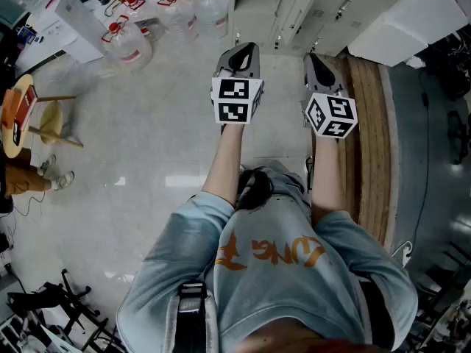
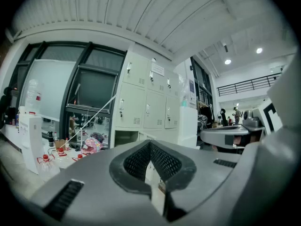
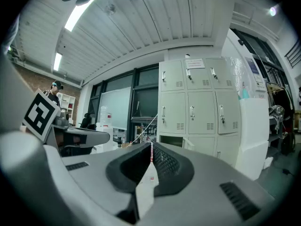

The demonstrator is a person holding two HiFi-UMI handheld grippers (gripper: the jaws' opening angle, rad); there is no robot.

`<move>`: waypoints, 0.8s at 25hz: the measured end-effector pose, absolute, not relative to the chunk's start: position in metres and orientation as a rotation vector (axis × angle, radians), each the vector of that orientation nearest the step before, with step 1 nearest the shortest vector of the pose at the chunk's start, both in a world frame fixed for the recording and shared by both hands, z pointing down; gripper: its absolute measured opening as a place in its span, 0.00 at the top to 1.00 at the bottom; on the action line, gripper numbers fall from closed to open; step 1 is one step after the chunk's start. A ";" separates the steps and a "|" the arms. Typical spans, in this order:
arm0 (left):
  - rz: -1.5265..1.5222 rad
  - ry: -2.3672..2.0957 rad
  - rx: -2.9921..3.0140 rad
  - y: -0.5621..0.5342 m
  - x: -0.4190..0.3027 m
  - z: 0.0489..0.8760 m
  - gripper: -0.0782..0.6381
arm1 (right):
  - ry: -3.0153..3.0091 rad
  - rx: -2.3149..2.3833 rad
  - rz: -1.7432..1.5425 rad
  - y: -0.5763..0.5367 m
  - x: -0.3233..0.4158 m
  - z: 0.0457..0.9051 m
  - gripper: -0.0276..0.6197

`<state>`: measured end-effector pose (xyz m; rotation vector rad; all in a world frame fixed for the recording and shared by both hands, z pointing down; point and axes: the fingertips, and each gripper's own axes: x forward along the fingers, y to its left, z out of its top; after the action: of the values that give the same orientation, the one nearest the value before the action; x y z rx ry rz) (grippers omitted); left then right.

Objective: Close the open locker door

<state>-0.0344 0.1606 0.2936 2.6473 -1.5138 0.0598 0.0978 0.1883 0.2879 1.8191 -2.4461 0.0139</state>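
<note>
A bank of cream lockers (image 3: 193, 109) stands ahead across the floor. Its lower-left compartment (image 3: 171, 141) is open and dark inside, and its door (image 3: 190, 144) swings outward, seen nearly edge-on. The left gripper view shows the same lockers (image 2: 143, 105) with the open compartment (image 2: 124, 138). In the head view the lockers (image 1: 294, 13) lie beyond both grippers. My left gripper (image 1: 243, 50) and right gripper (image 1: 314, 59) are held out side by side, well short of the lockers. Both are shut with nothing between their jaws: the left gripper's (image 2: 150, 143) tips meet, and so do the right gripper's (image 3: 151, 146).
Several water jugs with red caps (image 1: 184, 9) stand on the floor at the left near a white cabinet (image 1: 77, 24). A wooden platform (image 1: 372, 123) runs along the right. A tall white unit (image 3: 251, 135) stands right of the lockers. A round stool (image 1: 22, 116) is far left.
</note>
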 end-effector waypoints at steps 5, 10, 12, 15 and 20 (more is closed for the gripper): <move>0.047 -1.498 2.650 0.160 -0.029 0.291 0.87 | -2.443 1.859 0.029 0.188 0.105 0.285 0.90; 0.050 -1.502 2.624 0.154 -0.035 0.295 0.87 | -2.428 1.885 0.049 0.184 0.109 0.285 0.90; 0.048 -1.504 2.611 0.151 -0.038 0.297 0.87 | -2.425 1.883 0.042 0.181 0.109 0.284 0.90; 0.020 -1.505 2.614 0.146 -0.039 0.293 0.87 | -2.426 1.878 0.026 0.177 0.108 0.280 0.90; -0.009 -1.511 2.598 0.136 -0.048 0.289 0.87 | -2.407 1.891 0.006 0.172 0.108 0.273 0.90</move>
<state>-0.0481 0.1362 0.2890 2.5981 -1.5109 -0.0087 0.1082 0.1716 0.2725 1.8909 -2.4069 0.0059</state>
